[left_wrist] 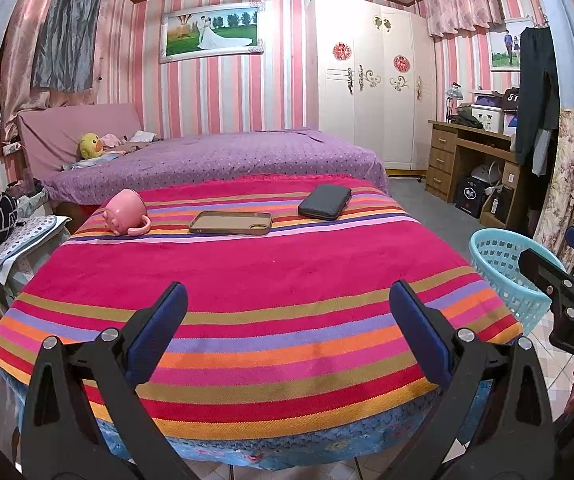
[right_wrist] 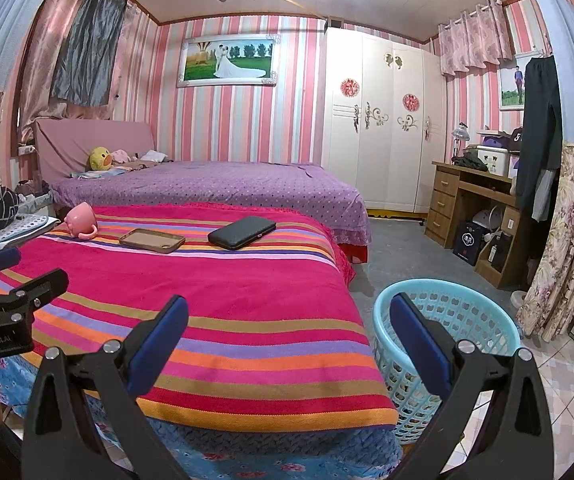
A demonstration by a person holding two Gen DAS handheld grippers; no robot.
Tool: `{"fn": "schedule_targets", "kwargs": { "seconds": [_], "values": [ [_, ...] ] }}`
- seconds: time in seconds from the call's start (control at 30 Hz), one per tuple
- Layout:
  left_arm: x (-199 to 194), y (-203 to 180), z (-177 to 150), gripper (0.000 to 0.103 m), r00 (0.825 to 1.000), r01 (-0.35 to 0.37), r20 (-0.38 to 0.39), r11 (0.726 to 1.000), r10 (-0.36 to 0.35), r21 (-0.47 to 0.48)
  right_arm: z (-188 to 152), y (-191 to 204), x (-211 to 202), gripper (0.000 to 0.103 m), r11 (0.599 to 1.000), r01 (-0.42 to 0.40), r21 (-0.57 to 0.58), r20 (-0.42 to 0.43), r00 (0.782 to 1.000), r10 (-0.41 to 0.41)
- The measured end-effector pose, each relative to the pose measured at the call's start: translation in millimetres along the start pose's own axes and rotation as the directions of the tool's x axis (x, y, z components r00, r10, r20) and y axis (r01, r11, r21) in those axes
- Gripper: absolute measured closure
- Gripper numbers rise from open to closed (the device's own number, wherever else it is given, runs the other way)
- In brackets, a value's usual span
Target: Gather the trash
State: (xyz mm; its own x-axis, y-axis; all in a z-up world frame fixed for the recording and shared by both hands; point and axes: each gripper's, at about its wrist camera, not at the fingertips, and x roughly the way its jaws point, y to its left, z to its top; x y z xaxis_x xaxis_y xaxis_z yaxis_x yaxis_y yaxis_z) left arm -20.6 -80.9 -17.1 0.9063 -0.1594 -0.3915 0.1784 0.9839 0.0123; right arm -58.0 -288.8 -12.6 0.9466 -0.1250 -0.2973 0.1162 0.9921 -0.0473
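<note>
Left wrist view: the left gripper [left_wrist: 287, 324] was spread wide and empty over the striped cloth [left_wrist: 255, 280]; the blue basket [left_wrist: 499, 264] stood beside the cloth's right edge.

Right wrist view: the right gripper [right_wrist: 289, 330] likewise gaped empty, the basket [right_wrist: 447, 332] just right of the cloth [right_wrist: 215, 304].

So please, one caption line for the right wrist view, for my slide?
Open right gripper above striped table; pink mug, phone case, black wallet beyond; blue basket beside.

This is a home bedroom: a purple bed [right_wrist: 215, 188] stands ahead of the tool, a white wardrobe [right_wrist: 383, 120] and wooden desk [right_wrist: 471, 200] farther right, a wedding photo [right_wrist: 229, 61] on the striped wall.
</note>
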Motion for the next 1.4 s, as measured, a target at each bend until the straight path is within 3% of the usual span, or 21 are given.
{"fn": "schedule_targets", "kwargs": {
  "seconds": [1.4],
  "values": [
    [-2.7,-2.0,2.2,0.005,1.0,0.001,0.012,1.0,-0.001,0.001,0.3,-0.4,-0.1,0.005,1.0,0.0,0.001,0.002,1.0,0.0]
  ]
}}
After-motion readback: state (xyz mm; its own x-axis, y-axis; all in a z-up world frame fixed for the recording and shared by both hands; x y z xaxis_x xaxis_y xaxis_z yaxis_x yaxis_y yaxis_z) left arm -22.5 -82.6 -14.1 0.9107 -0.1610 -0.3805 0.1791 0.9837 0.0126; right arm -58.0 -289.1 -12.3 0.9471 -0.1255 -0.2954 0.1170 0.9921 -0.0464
